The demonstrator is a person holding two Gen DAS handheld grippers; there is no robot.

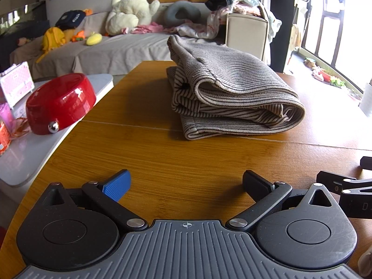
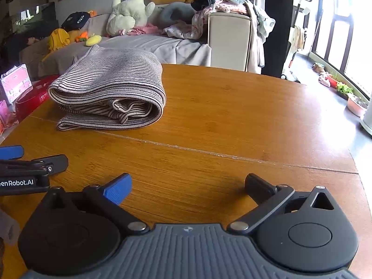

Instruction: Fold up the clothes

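A striped garment (image 1: 230, 97) is seen folded into a thick bundle on the wooden table (image 1: 162, 162), toward its far edge, beyond the seam across the top. Nothing is held. The left gripper (image 1: 186, 186) is observed low over the near edge, jaws wide apart and empty. The right gripper (image 2: 188, 188) is beside it, likewise spread and empty, well apart from the garment. A red bowl (image 1: 60, 102) is noted on a white surface off the table's left edge.

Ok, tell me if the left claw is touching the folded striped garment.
Apart. In the left wrist view, bare wooden table separates the open left claw from the folded striped garment.
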